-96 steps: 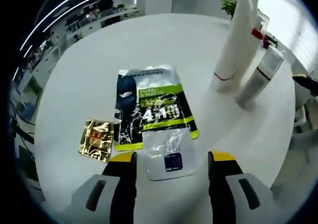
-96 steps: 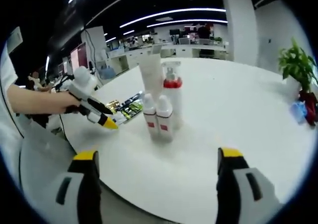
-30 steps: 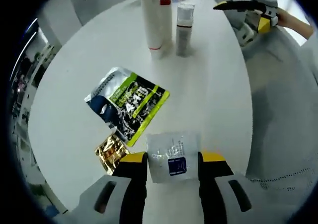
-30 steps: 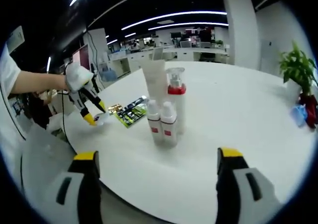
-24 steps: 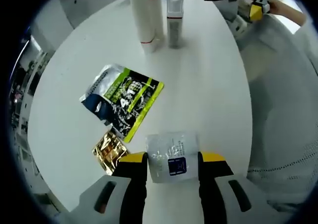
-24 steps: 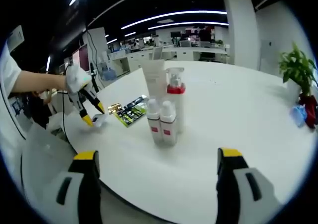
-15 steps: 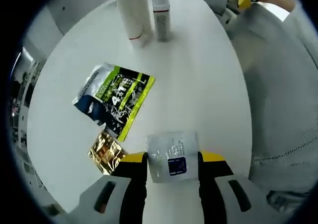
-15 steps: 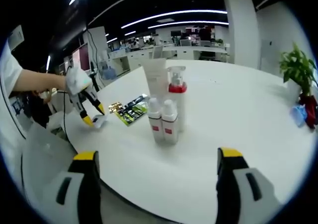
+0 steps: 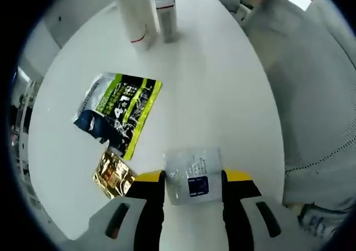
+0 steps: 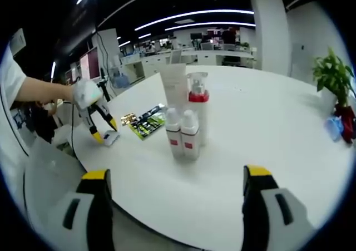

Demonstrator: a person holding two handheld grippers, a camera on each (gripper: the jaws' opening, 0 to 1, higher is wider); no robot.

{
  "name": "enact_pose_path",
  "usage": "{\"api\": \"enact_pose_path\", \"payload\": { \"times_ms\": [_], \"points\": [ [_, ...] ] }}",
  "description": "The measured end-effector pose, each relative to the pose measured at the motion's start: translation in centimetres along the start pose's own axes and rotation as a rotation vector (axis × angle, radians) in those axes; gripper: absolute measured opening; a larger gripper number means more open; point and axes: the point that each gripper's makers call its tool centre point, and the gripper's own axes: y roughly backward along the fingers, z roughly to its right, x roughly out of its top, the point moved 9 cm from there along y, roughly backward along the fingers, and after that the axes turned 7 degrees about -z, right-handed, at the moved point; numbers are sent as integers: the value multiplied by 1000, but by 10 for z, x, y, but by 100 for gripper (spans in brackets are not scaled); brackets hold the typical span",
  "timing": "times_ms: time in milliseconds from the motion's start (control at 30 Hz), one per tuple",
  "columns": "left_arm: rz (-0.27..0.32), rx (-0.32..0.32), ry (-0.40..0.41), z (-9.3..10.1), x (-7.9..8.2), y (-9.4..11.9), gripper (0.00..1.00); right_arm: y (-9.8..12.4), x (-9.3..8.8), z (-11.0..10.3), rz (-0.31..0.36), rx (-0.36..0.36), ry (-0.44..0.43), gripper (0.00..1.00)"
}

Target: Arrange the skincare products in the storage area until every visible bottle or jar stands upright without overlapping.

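Skincare bottles, white with red bands (image 10: 182,133), are stood upright together. A clear-white flat sachet (image 9: 193,173) is clamped by the left gripper (image 9: 193,178); the right gripper (image 10: 173,178) is held wide apart.

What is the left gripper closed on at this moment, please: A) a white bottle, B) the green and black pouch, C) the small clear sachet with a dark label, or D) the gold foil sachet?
C: in the left gripper view the left gripper has its jaws pressed against both sides of the small clear sachet, while the gold foil sachet and the green and black pouch lie apart on the table.
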Motion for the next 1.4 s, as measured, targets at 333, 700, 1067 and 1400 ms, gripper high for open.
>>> {"api": "enact_pose_path", "payload": {
  "times_ms": [333, 700, 1067, 1400],
  "points": [
    [-6, -4, -33, -1, 0, -3, 38, 0, 1, 0, -2, -1, 2, 99],
    [-9, -5, -31, 2, -1, -3, 38, 1, 0, 0, -4, -2, 4, 99],
    [58, 27, 103, 4, 0, 7, 44, 3, 3, -2, 9, 4, 17, 99],
    [151, 37, 345, 22, -7, 9, 55, 5, 5, -4, 19, 15, 36, 99]
  ]
}}
